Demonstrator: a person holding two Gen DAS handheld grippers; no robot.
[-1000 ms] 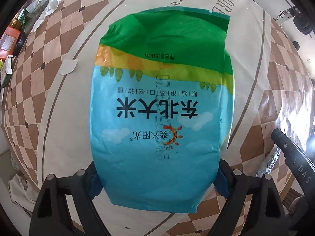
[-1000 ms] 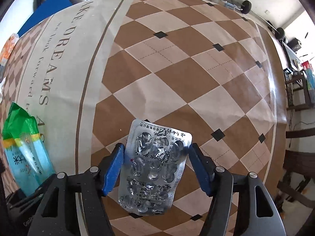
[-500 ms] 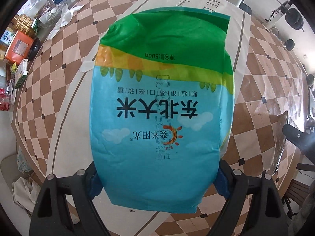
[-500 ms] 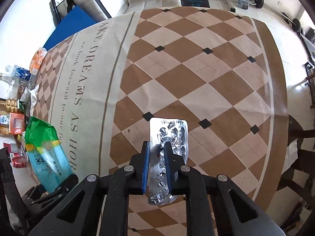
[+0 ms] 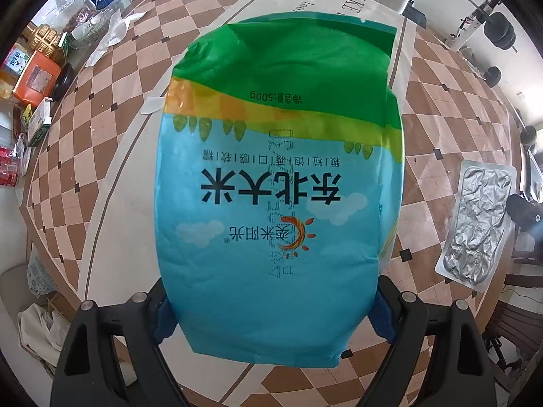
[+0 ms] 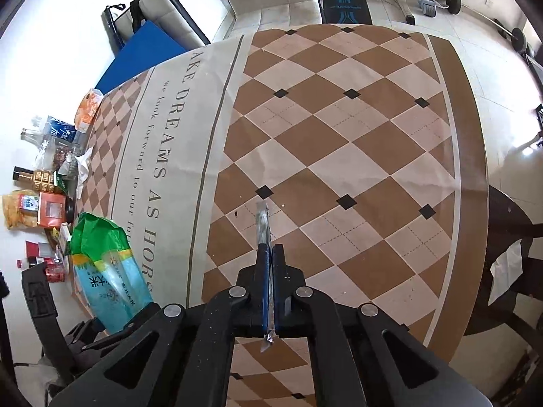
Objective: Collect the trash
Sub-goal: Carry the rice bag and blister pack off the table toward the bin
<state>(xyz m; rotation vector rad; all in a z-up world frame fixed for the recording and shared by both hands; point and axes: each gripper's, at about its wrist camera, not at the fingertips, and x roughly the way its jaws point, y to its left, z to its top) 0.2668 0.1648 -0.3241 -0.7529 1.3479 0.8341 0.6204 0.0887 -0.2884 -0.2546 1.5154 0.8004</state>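
1. Your left tool (image 5: 271,305) stands wide, its blue pads pressed against both side edges of the rice bag (image 5: 278,176); you are holding the bag up above the surface (image 5: 101,129).
2. The bag is blue below and green at the far end, with its printed characters reading upside down in the left wrist view. It fills most of that view.
3. Your right tool (image 6: 270,254) is clamped narrow on the blister pack (image 6: 263,224), which the right wrist view shows edge-on as a thin silver strip between the blue pads.
4. The same pack appears in the left wrist view at the right edge, its crumpled foil face showing, off the surface.
5. The surface wears a cloth of brown and cream diamonds with a pale band of lettering (image 6: 163,156) down the middle.
6. In the right wrist view, the rice bag sits at lower left, gripped by your other tool.
7. Along the far left edge of the surface lies a clutter of packets (image 5: 37,74), bottles and crumpled paper (image 5: 112,30).
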